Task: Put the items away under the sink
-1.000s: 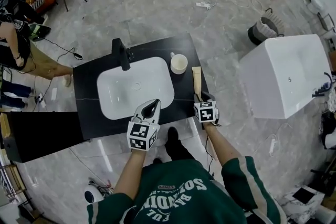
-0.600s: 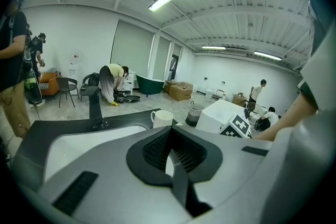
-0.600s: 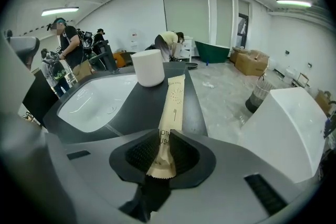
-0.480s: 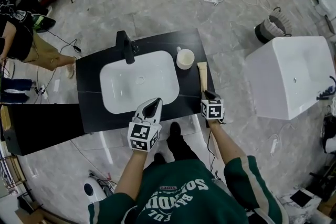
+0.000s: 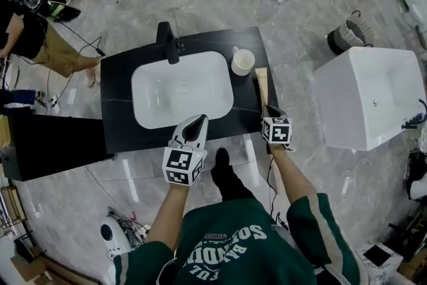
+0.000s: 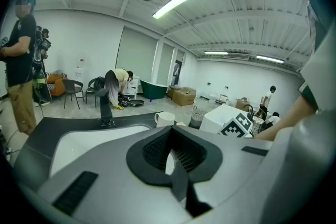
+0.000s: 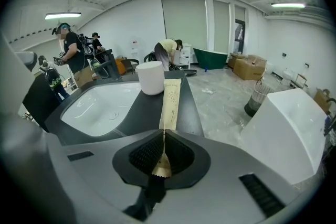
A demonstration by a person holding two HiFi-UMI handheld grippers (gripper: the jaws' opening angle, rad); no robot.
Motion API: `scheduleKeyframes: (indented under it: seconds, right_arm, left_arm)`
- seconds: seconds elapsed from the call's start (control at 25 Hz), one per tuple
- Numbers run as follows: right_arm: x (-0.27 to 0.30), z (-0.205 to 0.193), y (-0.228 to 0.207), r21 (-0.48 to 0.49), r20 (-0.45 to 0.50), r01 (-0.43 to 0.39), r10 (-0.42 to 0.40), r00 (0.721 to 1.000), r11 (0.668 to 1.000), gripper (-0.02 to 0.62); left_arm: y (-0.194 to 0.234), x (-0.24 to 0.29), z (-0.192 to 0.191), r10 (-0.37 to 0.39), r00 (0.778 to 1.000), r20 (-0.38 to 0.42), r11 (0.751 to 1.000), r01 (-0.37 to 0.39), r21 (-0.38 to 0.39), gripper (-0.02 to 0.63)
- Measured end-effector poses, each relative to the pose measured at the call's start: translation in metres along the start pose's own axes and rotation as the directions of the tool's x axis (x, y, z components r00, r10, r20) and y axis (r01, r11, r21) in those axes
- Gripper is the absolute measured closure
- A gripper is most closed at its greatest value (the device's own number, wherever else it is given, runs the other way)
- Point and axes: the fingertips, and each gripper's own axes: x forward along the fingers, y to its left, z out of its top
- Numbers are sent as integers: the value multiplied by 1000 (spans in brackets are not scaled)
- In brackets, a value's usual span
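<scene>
The left gripper [image 5: 197, 122] hangs over the front edge of the sink [image 5: 160, 100], near its middle. Its jaws are together and there is nothing in them. The sink is white and sits in a black counter [image 5: 117, 113].

Just right of the sink, toward the back, stands a white cup [image 5: 243, 62]. Also right of the sink, in front of the cup, a long thin brown paper packet [image 5: 261, 85] lies flat on the counter.

The right gripper [image 5: 269, 110] is by the sink's front right corner. Its jaws have just closed, and they pinch the near tip of the packet.

I think the packet is very light and soft. Held by one end, it will likely bend and hang down. The paper could slip out or tear if pulled fast, so a slow lift seems best. The cup looks hard and heavier, and it could break if dropped. Its rim looks like a good place to hold.
</scene>
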Motion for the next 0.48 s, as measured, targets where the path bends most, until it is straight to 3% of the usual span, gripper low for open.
scheduleKeyframes:
  seconds: [0.24,0.48]
  right_arm:
    - [-38,-13,22,-23,47,-7,8,999,1000,551]
    - [-77,-48,80,-91,62,-58,63,996,994,551]
  left_arm:
    - [-14,-56,-16,53,997,54,998,-51,-25,597]
    - [-22,-128,-40,106,990,89,994,-103,-41,597]
